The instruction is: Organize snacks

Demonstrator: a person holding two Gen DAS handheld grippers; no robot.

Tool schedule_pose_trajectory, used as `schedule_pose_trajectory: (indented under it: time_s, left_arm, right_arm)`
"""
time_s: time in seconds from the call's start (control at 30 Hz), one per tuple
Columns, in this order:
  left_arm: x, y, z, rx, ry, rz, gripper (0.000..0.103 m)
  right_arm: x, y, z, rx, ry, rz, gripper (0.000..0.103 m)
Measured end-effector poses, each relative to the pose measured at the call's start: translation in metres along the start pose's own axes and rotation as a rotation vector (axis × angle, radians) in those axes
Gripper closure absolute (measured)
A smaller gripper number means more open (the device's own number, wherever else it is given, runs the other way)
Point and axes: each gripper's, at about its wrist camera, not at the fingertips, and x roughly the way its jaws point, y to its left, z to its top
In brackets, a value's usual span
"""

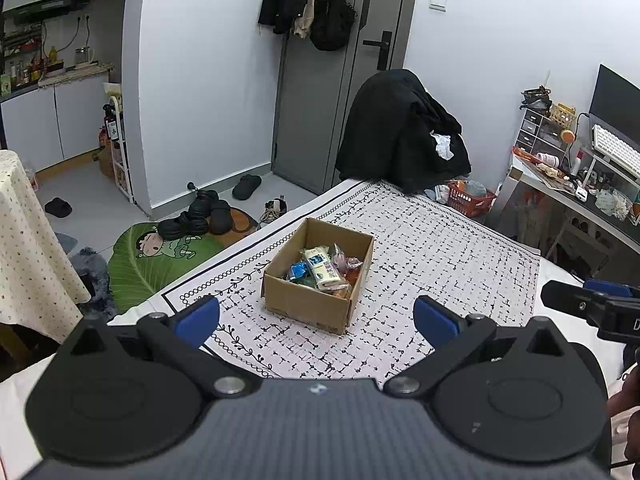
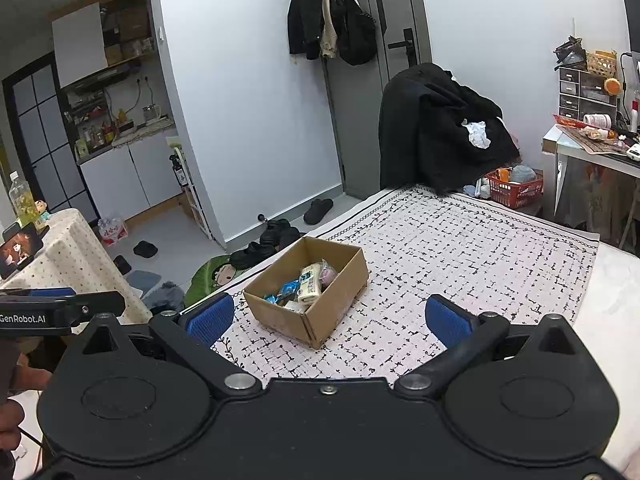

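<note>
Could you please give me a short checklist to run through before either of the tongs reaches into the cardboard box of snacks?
1. Left tongs open and empty: ok.
2. Right tongs open and empty: ok.
3. Cardboard box open-topped, upright on the patterned cloth: ok.
4. Snacks reachable from above: ok; the cream packet lies on top, with a blue packet beside it.
5. Cloth around the box free of stray snacks: ok in both views.
6. A separate place to sort the snacks into: cannot tell; no second container shows on the cloth.
</note>
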Motion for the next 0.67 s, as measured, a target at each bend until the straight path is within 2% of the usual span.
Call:
schedule_pose_trajectory:
  time_s: [0.67]
  left_arm:
    - [-0.0007, 0.0007, 0.0029, 0.011, 0.003, 0.008, 0.000]
  right_arm:
    - [0.0055, 0.0015, -0.0019, -0.001, 0.015, 0.000, 0.000]
